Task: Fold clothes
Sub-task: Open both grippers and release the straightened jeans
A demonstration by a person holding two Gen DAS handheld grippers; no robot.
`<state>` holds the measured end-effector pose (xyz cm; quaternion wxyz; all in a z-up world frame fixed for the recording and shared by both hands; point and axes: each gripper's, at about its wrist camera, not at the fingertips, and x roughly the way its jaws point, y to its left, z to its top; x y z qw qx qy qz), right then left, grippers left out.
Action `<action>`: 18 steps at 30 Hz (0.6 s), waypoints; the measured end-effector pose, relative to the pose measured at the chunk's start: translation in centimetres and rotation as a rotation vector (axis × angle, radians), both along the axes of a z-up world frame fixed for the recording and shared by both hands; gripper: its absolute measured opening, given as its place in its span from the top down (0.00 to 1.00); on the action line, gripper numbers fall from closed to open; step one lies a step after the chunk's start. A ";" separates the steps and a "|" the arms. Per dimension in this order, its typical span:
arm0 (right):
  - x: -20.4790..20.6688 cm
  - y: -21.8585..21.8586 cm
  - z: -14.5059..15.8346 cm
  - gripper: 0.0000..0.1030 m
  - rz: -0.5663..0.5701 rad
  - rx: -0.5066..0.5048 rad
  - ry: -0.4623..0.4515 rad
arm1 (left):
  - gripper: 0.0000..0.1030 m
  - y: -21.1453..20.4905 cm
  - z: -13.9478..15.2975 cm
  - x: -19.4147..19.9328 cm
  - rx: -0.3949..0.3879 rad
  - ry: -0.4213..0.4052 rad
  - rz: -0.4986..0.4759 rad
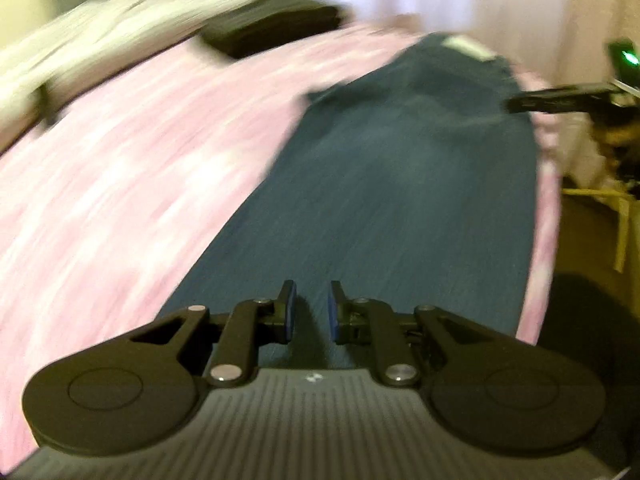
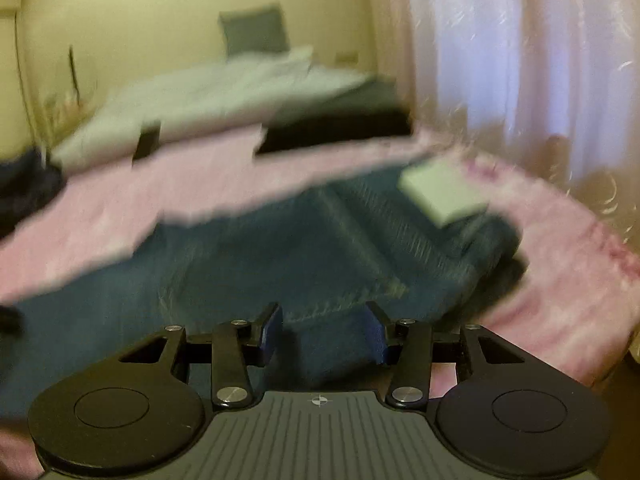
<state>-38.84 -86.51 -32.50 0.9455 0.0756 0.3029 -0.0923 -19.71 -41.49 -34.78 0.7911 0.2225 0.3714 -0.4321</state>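
Lying lengthwise on a pink bedspread, a pair of blue jeans stretches away from the left gripper, which hovers over the near end of the denim with its 2 blue pads a narrow gap apart and nothing pinched between them. The right gripper hangs over the jeans near a stitched seam, its jaws apart, with fabric visible in the gap, though blur hides whether the pads touch it. A pale label patch sits on the far part of the jeans. Beyond them lie a folded black garment and white bedding. Pale curtains hang at the right.
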 end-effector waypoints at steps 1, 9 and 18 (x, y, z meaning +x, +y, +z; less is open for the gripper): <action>-0.3 0.4 0.0 0.54 0.004 -0.030 0.010 | 0.87 2.7 0.0 -0.2 0.010 0.003 0.062; -1.4 5.2 2.3 0.52 0.057 -0.069 0.008 | 0.82 19.6 0.7 -4.4 0.063 -0.029 0.496; -0.3 18.3 3.2 0.22 0.444 -0.032 -0.028 | 0.80 29.6 1.2 -10.4 0.005 -0.072 0.704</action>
